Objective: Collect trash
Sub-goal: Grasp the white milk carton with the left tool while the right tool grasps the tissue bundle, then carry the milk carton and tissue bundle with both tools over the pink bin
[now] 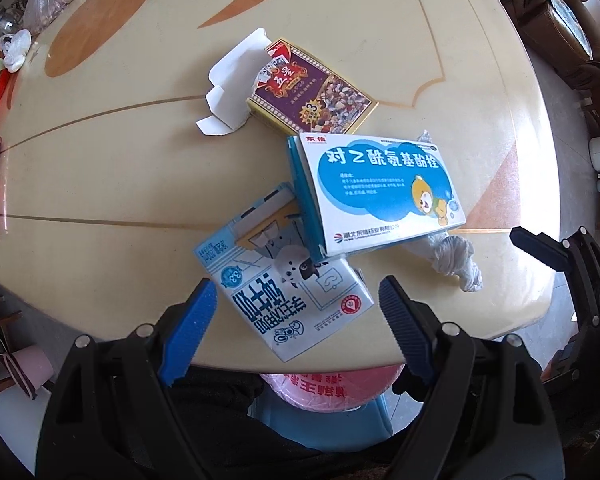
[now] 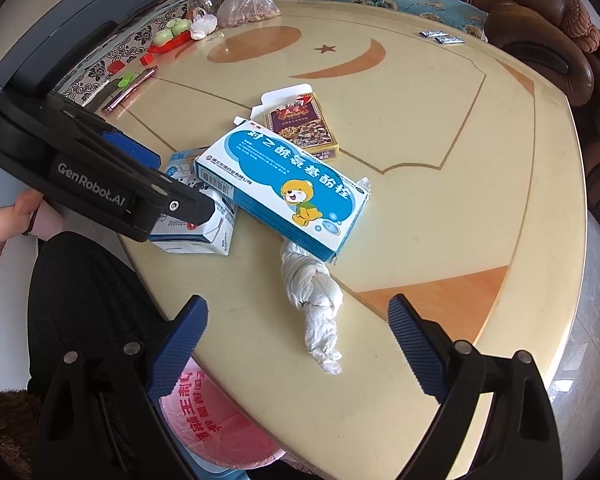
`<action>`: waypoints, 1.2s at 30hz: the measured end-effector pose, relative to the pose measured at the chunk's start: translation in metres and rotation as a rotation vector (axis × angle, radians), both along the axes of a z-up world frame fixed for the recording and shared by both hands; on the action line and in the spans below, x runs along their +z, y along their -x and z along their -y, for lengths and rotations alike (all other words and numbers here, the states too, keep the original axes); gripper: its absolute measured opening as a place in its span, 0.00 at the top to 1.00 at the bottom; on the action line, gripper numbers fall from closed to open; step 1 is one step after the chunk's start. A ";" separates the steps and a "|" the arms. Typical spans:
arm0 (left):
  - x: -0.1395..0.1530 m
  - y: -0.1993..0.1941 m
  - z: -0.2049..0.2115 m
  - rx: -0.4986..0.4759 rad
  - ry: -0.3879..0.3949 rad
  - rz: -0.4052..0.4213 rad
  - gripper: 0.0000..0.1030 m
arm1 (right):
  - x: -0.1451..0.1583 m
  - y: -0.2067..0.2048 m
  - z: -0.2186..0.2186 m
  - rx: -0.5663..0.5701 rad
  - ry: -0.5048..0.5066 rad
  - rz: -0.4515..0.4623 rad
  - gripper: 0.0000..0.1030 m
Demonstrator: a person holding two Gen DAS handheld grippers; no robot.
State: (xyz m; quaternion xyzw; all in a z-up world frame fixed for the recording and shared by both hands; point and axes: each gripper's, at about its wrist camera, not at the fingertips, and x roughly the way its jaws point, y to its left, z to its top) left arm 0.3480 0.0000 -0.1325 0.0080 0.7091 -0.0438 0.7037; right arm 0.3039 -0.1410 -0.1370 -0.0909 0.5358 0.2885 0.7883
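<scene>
Nearest me on the counter (image 2: pixel 440 184), the milk carton (image 1: pixel 288 292) lies flat at the edge, between the spread fingers of my left tool (image 1: pixel 296 320), while the twisted tissue (image 2: pixel 316 300) lies ahead of my right tool (image 2: pixel 296 344), also spread and holding nothing. Beyond them the blue medicine box (image 2: pixel 284 192) rests tilted across carton and tissue. Farthest lies the purple card box (image 1: pixel 312 92), flap open.
</scene>
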 end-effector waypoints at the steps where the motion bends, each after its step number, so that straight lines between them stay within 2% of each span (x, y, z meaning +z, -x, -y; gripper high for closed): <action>1: -0.003 -0.001 -0.001 0.004 0.003 -0.004 0.21 | -0.002 -0.002 -0.001 0.000 -0.001 0.001 0.13; 3: -0.005 -0.003 -0.002 0.007 -0.004 -0.003 0.21 | -0.005 -0.003 -0.003 0.001 -0.004 0.011 0.14; 5: -0.004 -0.005 -0.002 -0.001 -0.011 0.015 0.21 | -0.008 -0.005 -0.006 0.009 0.004 0.022 0.20; 7: -0.005 -0.005 -0.003 0.001 -0.011 0.012 0.21 | -0.011 -0.007 -0.009 0.022 0.000 0.023 0.34; 12: -0.010 -0.008 -0.005 0.013 -0.014 -0.011 0.21 | -0.022 -0.013 -0.014 0.025 0.019 0.005 0.34; 17: -0.028 -0.015 -0.016 0.046 0.051 -0.075 0.21 | -0.028 -0.014 -0.017 0.032 0.043 0.009 0.43; 24: -0.030 -0.008 -0.015 0.058 0.052 -0.056 0.22 | -0.033 -0.013 -0.017 0.030 0.075 0.025 0.69; 28: -0.035 0.005 -0.014 0.048 0.053 -0.057 0.23 | -0.032 -0.014 -0.013 0.015 0.066 0.021 0.73; 36: -0.024 0.012 -0.017 0.020 0.051 -0.024 0.25 | -0.013 -0.004 -0.006 0.011 0.092 0.056 0.74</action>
